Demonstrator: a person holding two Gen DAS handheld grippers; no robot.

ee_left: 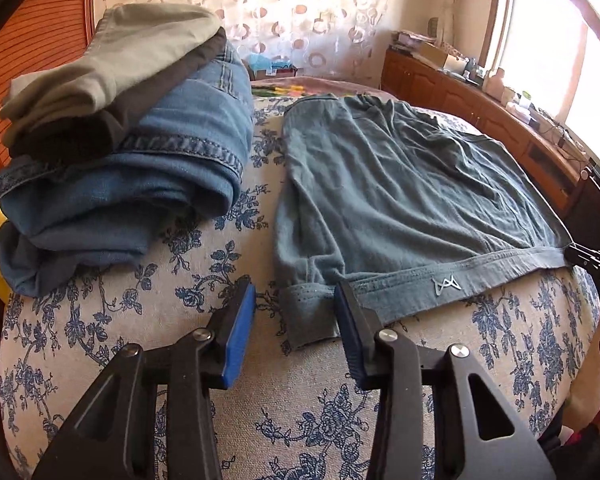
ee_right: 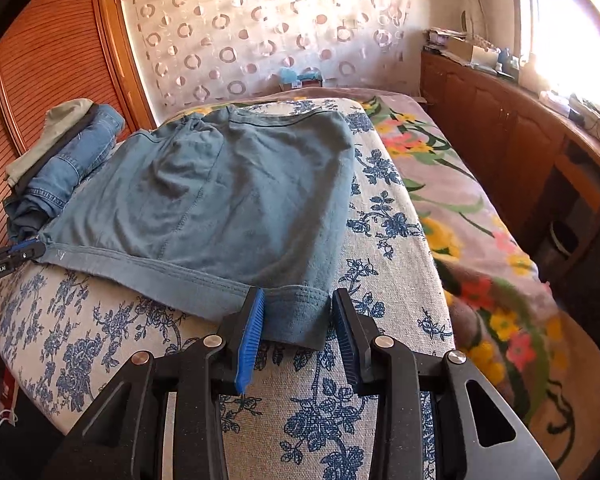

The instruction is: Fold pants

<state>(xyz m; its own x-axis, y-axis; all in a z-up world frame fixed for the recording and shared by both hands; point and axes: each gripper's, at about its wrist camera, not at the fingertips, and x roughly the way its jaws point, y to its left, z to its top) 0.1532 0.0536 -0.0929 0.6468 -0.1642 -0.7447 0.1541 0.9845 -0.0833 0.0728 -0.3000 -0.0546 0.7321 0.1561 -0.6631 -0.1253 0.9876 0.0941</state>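
Grey-blue pants (ee_left: 400, 192) (ee_right: 228, 192) lie spread flat on a blue-flowered cover (ee_left: 300, 420) (ee_right: 380, 240), with the hem band towards me. My left gripper (ee_left: 295, 300) straddles the hem's left corner. Its right pad touches the cloth and its left pad stands apart, so the jaws are open. My right gripper (ee_right: 298, 300) straddles the hem's right corner in the same way, with its left pad at the cloth and a gap at the right pad. Each view shows the other gripper at the far corner: right gripper (ee_left: 592, 264), left gripper (ee_right: 20, 254).
A stack of folded clothes (ee_left: 120, 140) (ee_right: 68, 160), jeans under grey and dark pieces, sits left of the pants. Right of the cover lies a bright flowered blanket (ee_right: 480, 220), and beyond it a wooden cabinet (ee_right: 500, 120) under the window. A wooden wardrobe (ee_right: 40, 60) stands at the left.
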